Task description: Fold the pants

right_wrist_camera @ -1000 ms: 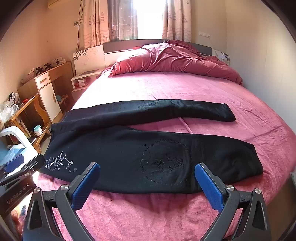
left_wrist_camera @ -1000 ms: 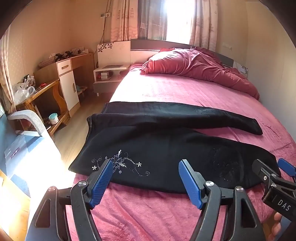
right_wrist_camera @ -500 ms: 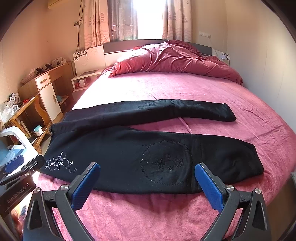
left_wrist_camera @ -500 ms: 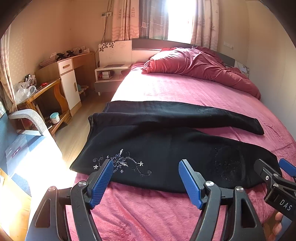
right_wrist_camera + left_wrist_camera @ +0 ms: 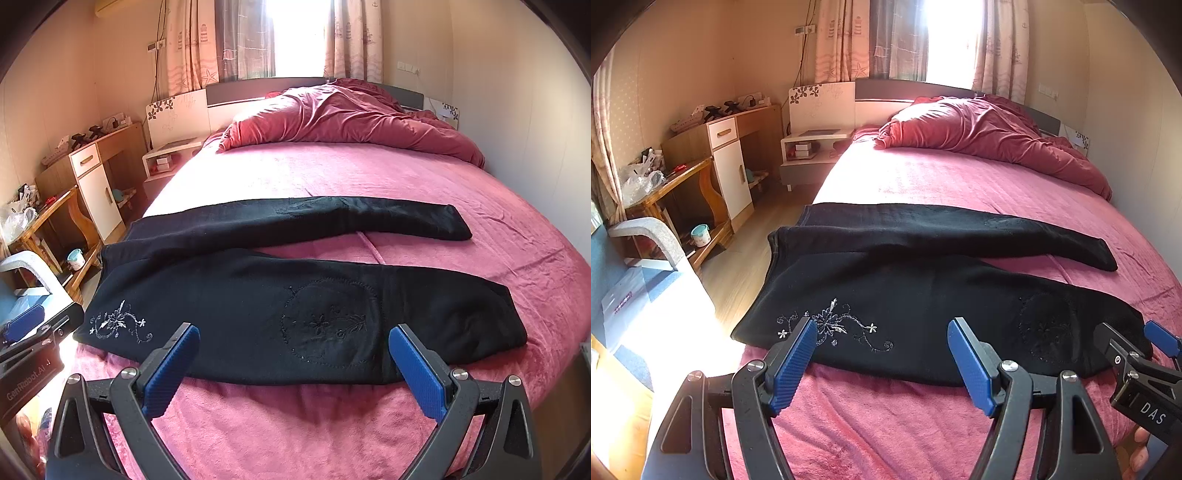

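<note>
Black pants [image 5: 923, 295] lie flat across the pink bed, waistband at the left edge, both legs running right and spread apart. The near leg has a silver flower embroidery near the waist and a round stitched patch at the knee [image 5: 328, 321]. The pants also show in the right wrist view [image 5: 258, 295]. My left gripper [image 5: 882, 354] is open and empty, just in front of the near edge by the embroidery. My right gripper [image 5: 295, 358] is open and empty, in front of the knee patch. Each gripper shows at the edge of the other's view.
A crumpled red duvet [image 5: 990, 133] lies at the head of the bed. A nightstand [image 5: 809, 151], a wooden desk with a white cabinet [image 5: 720, 162] and a chair [image 5: 646, 240] stand on the left over wood floor. A wall runs along the right.
Both grippers have crept slightly forward toward the near edge of the pants. The pants have not moved. Both grippers stay open.
</note>
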